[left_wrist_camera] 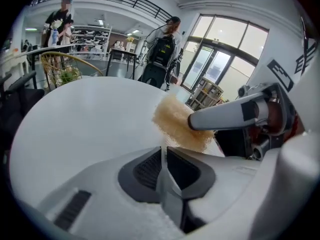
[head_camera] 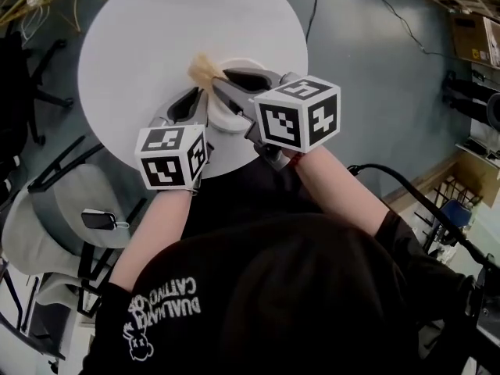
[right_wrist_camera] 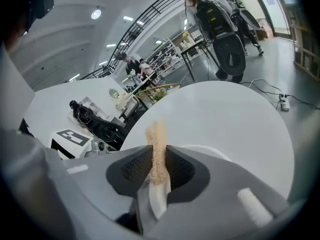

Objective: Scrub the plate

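A white plate point(head_camera: 226, 119) lies near the front edge of the round white table point(head_camera: 141, 30). My left gripper point(head_camera: 190, 105) reaches its left side; in the left gripper view its jaws point(left_wrist_camera: 164, 157) stand almost together on a thin white edge, the plate's rim. My right gripper point(head_camera: 234, 83) is shut on a tan scrubbing sponge point(head_camera: 205, 70), which sticks out past its fingertips over the plate's far side. In the right gripper view the sponge point(right_wrist_camera: 157, 144) is pinched between the pads, with the plate's rim point(right_wrist_camera: 212, 151) just beyond. The sponge point(left_wrist_camera: 177, 126) also shows in the left gripper view.
A grey chair point(head_camera: 55, 217) stands at the table's lower left. Cables point(head_camera: 391, 14) run over the floor at the right, beside shelving point(head_camera: 469, 22). People point(left_wrist_camera: 162, 49) stand in the background of both gripper views, beyond other tables.
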Action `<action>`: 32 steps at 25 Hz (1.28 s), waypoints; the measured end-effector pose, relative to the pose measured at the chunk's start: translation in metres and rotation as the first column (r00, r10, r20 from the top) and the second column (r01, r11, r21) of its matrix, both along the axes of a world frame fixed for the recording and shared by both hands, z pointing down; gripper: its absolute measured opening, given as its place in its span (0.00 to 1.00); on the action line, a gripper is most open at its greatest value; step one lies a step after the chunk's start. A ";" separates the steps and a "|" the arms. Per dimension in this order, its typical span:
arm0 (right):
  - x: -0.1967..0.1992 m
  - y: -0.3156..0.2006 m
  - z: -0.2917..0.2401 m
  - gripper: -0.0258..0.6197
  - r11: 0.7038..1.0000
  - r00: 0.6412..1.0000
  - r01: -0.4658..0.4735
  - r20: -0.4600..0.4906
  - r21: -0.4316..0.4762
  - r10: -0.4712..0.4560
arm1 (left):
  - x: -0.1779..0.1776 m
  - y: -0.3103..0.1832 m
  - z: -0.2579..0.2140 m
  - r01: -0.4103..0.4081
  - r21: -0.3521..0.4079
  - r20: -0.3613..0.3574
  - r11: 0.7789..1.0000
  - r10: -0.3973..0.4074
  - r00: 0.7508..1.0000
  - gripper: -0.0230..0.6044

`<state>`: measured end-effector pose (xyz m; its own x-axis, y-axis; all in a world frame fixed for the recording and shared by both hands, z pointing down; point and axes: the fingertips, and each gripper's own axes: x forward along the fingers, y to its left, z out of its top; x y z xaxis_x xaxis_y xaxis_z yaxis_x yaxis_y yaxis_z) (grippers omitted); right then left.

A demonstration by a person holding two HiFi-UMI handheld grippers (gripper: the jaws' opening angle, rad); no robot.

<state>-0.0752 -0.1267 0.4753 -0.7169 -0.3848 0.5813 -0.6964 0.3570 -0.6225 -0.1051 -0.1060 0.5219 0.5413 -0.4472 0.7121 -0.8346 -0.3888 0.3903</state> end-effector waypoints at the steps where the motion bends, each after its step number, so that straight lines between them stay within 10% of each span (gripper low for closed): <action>1: -0.005 0.000 0.002 0.18 1.000 1.000 0.021 -0.011 -0.001 -0.021 | -0.002 0.000 0.000 0.022 -0.004 -0.004 1.000 -0.022 1.000 0.09; 12: 0.000 -0.002 0.014 0.18 0.985 0.980 0.173 -0.096 -0.015 -0.174 | -0.010 0.004 -0.002 0.185 -0.025 0.006 0.982 -0.185 0.983 0.08; 32: 0.080 -0.005 0.023 0.18 0.991 0.976 0.132 -0.169 -0.031 -0.135 | -0.011 0.025 -0.011 0.359 -0.019 0.020 0.933 -0.359 0.933 0.08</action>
